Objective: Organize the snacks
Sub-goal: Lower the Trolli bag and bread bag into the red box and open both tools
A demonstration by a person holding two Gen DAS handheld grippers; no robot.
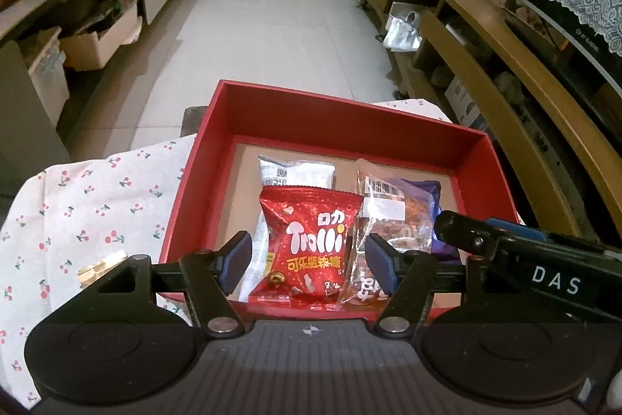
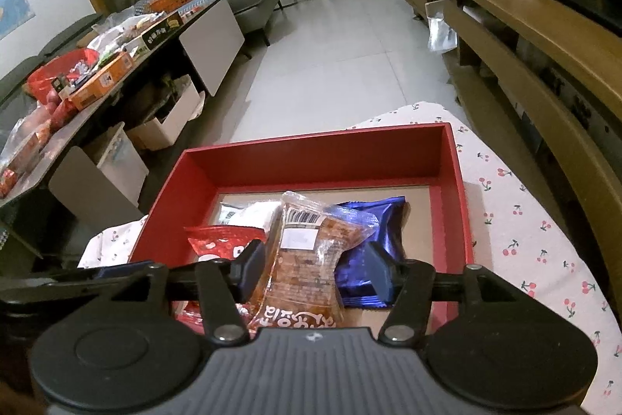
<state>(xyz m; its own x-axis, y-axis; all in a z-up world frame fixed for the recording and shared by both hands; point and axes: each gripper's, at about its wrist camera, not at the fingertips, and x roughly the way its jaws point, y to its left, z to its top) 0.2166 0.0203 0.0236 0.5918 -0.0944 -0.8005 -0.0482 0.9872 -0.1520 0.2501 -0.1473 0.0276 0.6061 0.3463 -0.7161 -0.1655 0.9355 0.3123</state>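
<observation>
A red box [image 1: 311, 111] [image 2: 311, 162] stands on a cherry-print cloth and holds several snacks. A red Trolli bag [image 1: 311, 244] [image 2: 217, 240] lies on a white packet [image 1: 299, 172] [image 2: 252, 212]. Beside it, a clear packet of brown snack [image 1: 392, 220] [image 2: 307, 259] leans on a blue packet [image 1: 427, 193] [image 2: 373, 216]. My left gripper [image 1: 310, 263] is open above the Trolli bag, its pads clear of it. My right gripper [image 2: 317, 271] is open around the clear packet, pads not pressing. One of its fingers [image 1: 466, 236] shows in the left wrist view.
The cherry-print cloth [image 1: 97, 212] [image 2: 544, 240] covers the surface under the box, with a small golden item [image 1: 102, 267] left of the box. A wooden shelf unit [image 1: 505, 65] runs along the right. A cluttered table [image 2: 97, 76] stands at the left, tiled floor between.
</observation>
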